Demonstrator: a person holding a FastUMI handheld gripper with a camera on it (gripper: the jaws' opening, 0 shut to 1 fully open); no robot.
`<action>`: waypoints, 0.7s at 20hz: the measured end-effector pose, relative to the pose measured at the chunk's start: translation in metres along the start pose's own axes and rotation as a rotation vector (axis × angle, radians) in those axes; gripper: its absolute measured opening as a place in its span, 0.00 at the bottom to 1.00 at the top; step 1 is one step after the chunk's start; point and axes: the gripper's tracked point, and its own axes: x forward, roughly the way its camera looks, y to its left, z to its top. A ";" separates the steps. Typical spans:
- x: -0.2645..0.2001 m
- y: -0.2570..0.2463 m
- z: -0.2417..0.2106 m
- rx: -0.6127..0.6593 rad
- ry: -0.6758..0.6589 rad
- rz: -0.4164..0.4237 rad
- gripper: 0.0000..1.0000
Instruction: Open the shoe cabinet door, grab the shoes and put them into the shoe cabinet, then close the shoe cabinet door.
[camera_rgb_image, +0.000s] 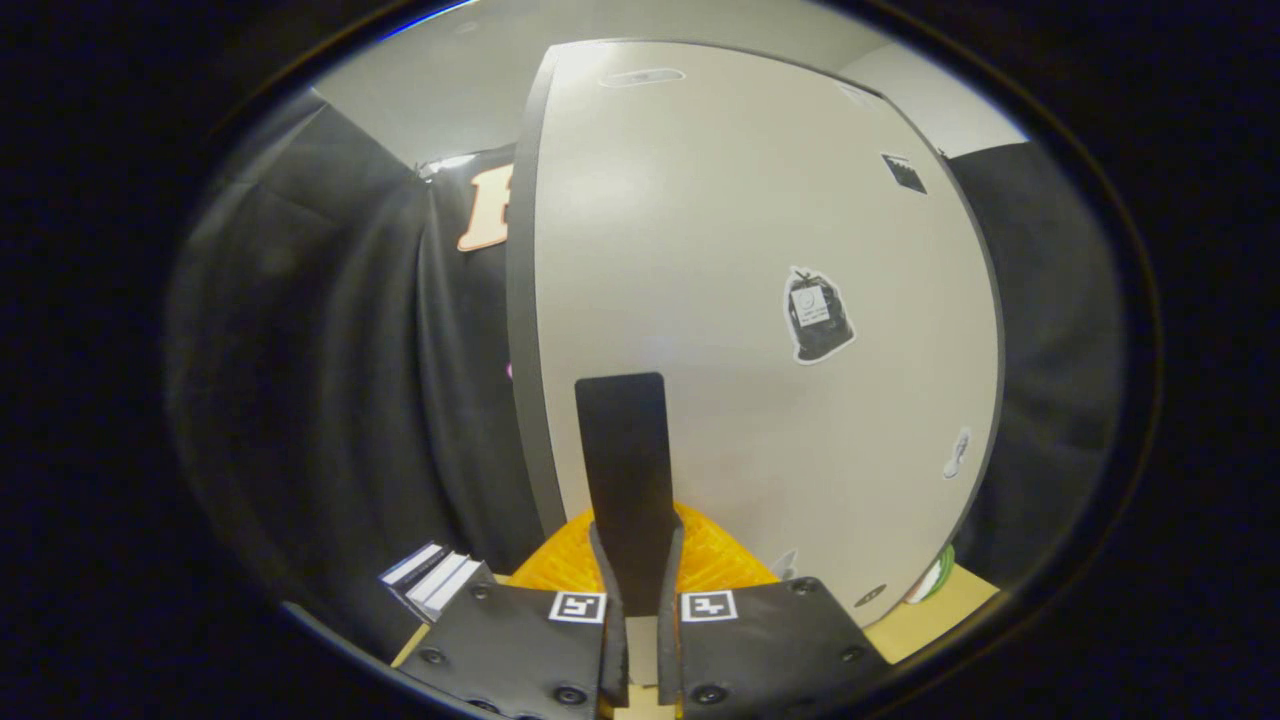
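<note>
A tall, pale cream shoe cabinet door (740, 300) with a grey edge stands just beyond the gripper (640, 560). The gripper's fingers are clamped together on a flat black handle (622, 470) rising before the door. A bag-shaped sticker (818, 315) sits on the door.

No readable text — sticker (818, 315) on cabinet door (740, 300) too small, square markers on claw (640, 560)

The gripper (640, 560) has its jaws closed on a flat black handle (622, 470) standing up against the pale cabinet door (740, 260); an orange ribbed thing (715, 560) sits just behind the jaws; a black sticker (818, 315) marks the door.
</note>
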 end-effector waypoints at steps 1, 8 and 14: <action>-0.006 -0.001 0.000 0.002 -0.002 0.001 0.13; -0.063 -0.016 -0.002 0.014 0.013 0.025 0.13; -0.114 -0.051 0.002 0.006 0.026 0.065 0.13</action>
